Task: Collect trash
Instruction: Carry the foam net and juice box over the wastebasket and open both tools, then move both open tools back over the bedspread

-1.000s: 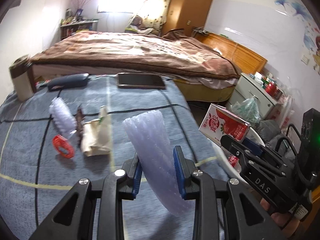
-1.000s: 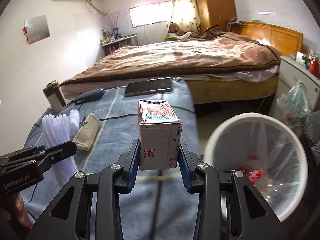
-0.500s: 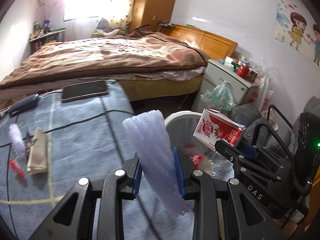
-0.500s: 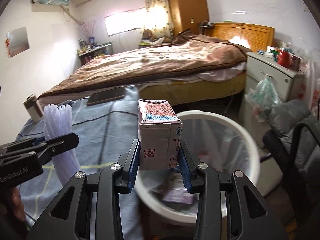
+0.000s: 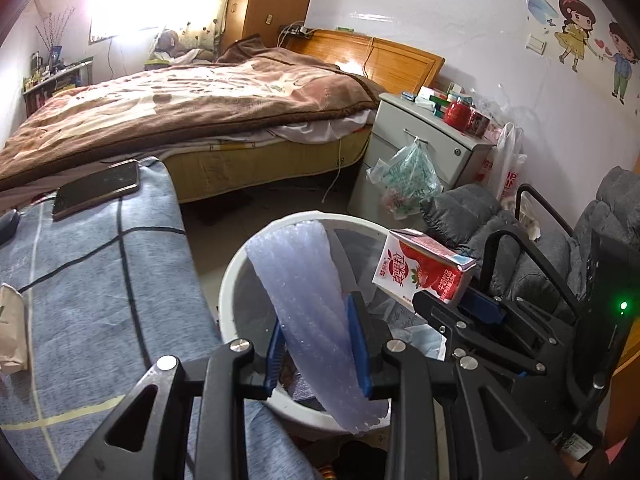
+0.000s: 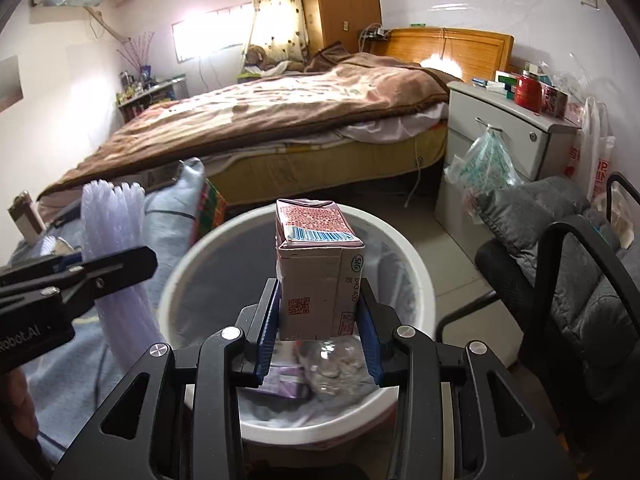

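Note:
My left gripper (image 5: 318, 340) is shut on a clear ribbed plastic sleeve (image 5: 308, 300), which hangs over the near rim of a white trash bin (image 5: 236, 280). The same sleeve (image 6: 116, 240) shows at the left of the right wrist view, held by the left gripper (image 6: 86, 262). My right gripper (image 6: 318, 324) is shut on a strawberry drink carton (image 6: 316, 268), upright above the open white trash bin (image 6: 416, 276). The carton (image 5: 424, 272) also appears over the bin's right side in the left wrist view. Wrappers and a clear bottle lie inside the bin.
A blue-grey cloth-covered table (image 5: 100, 280) lies left of the bin, with a phone (image 5: 96, 194) and a paper wrapper (image 5: 12, 328) on it. A bed (image 5: 180, 120), a nightstand (image 5: 428, 140) with a hanging plastic bag, and a grey padded chair (image 6: 580, 280) stand around.
Both grippers have swung right from over the table to above the trash bin, each keeping its hold. The bin now fills the middle of both views.

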Tool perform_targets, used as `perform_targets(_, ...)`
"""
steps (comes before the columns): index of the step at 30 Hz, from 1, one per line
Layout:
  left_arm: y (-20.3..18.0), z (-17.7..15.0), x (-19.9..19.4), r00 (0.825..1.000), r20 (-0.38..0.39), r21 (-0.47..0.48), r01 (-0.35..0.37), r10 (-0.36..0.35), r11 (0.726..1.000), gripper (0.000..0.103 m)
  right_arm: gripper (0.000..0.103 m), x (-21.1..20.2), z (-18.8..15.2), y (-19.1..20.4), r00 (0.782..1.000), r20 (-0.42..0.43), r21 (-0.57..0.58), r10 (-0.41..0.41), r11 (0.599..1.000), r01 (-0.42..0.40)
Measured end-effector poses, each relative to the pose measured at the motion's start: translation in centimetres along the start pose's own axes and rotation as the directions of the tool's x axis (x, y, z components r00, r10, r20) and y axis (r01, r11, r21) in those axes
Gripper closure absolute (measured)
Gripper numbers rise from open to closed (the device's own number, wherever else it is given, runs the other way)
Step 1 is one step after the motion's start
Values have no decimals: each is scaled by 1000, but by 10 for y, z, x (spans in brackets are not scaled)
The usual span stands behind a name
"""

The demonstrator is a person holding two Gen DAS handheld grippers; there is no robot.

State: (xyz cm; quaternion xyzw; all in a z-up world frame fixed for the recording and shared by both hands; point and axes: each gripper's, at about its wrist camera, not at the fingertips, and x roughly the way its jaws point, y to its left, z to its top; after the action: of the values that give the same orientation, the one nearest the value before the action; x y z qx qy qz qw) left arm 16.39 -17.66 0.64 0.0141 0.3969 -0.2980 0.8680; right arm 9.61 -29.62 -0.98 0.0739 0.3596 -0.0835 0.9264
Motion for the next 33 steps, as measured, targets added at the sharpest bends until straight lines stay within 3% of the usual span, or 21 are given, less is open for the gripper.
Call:
perform_targets(6, 0, -2, 9, 1000, -19, -22, 19, -19, 1000, 70, 64, 9, -4, -11, 999, -54, 16, -4, 1000, 4)
perform_targets(9, 3, -4, 11, 1000, -27, -33, 14, -15, 999, 61, 52, 7, -6, -11, 998, -56, 19, -3, 1000, 4)
perform_targets(10, 5, -5, 10, 1000, -26, -39, 17, -18, 999, 58, 44, 6, -6, -10, 999, -52, 21, -4, 1000, 5)
perform_targets(14, 9, -6, 4, 1000, -10, -48, 10, -10, 999, 45, 43, 2, -5, -8, 999, -44, 27, 8, 1000, -7)
perform_targets(24, 23, -10, -19, 1000, 31, -70, 2, 0, 998, 44, 43, -2, -1, -3, 1000, -19, 35, 11, 999, -11)
perform_targets(33, 39, -17, -48, 995, 84, -87, -49, 57, 995, 44, 43, -15, -1, 12, 999, 22, 35, 42, 998, -43)
